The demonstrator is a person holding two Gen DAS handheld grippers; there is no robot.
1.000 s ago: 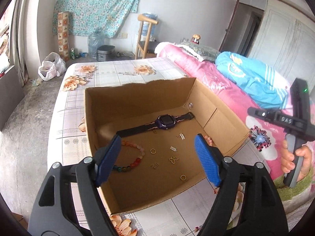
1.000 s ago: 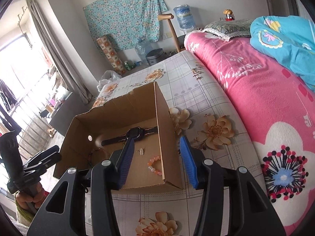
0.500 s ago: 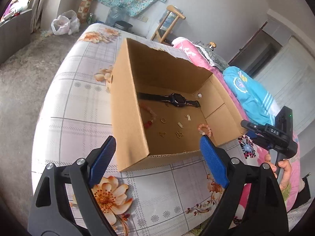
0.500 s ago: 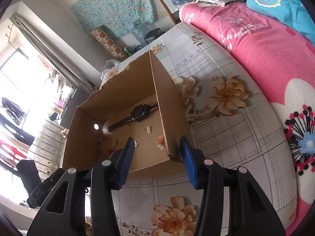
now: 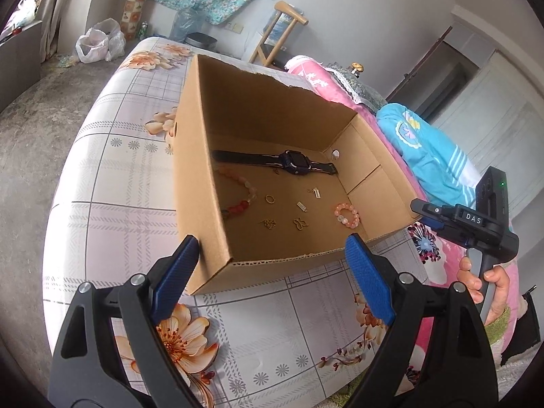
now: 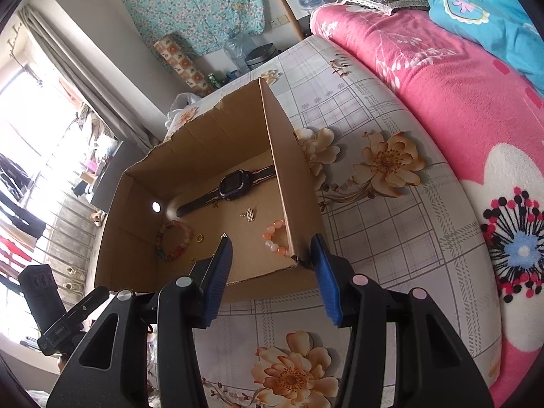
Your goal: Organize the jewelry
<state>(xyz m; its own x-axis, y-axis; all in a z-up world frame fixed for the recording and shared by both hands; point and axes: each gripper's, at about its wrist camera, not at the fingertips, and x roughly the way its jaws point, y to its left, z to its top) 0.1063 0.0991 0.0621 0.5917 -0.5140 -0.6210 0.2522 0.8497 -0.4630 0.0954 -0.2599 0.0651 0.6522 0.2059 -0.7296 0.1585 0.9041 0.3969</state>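
Inside the cardboard box point(image 5: 217, 224), watch point(image 5: 295, 163) and beaded bracelets point(image 5: 346, 214); both jaws spread, empty.

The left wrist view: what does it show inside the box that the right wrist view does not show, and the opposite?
Only the left wrist view shows the gold butterfly charm and the person's hand holding the right gripper. Only the right wrist view shows the window side of the room, with hanging clothes. Both show the cardboard box, the smartwatch, the pink bead bracelet and the flowered sheet.
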